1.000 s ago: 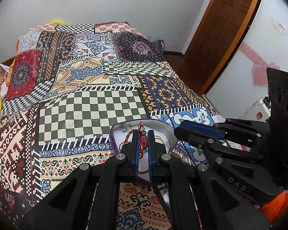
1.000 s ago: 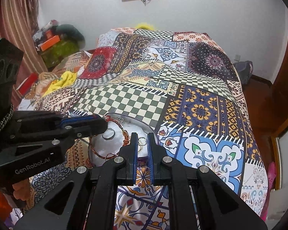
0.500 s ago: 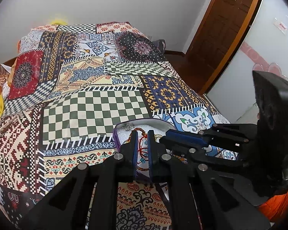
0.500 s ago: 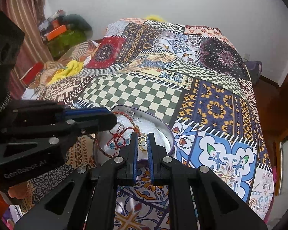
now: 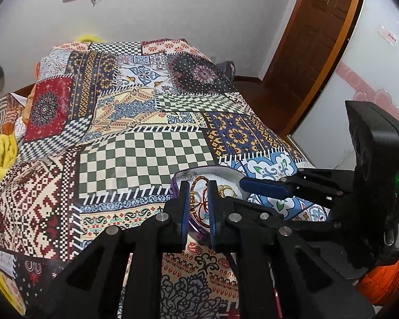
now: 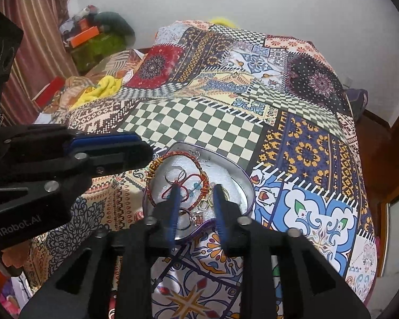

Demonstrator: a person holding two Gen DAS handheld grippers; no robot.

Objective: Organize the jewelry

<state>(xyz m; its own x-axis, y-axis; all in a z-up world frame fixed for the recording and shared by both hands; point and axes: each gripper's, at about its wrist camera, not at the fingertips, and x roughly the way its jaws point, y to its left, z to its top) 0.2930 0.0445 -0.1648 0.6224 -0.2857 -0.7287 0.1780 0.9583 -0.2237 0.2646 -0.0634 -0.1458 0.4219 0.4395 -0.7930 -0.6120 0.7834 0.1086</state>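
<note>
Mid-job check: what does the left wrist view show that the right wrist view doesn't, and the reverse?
Only the left wrist view shows the wooden door and the pink wall decal. Only the right wrist view shows the striped curtain, the orange box on the cluttered shelf, and the clear-stone ring near the tin's front edge. Both show the heart-shaped tin on the patchwork bedspread, the red-and-gold bangle, the left gripper and the right gripper.
</note>
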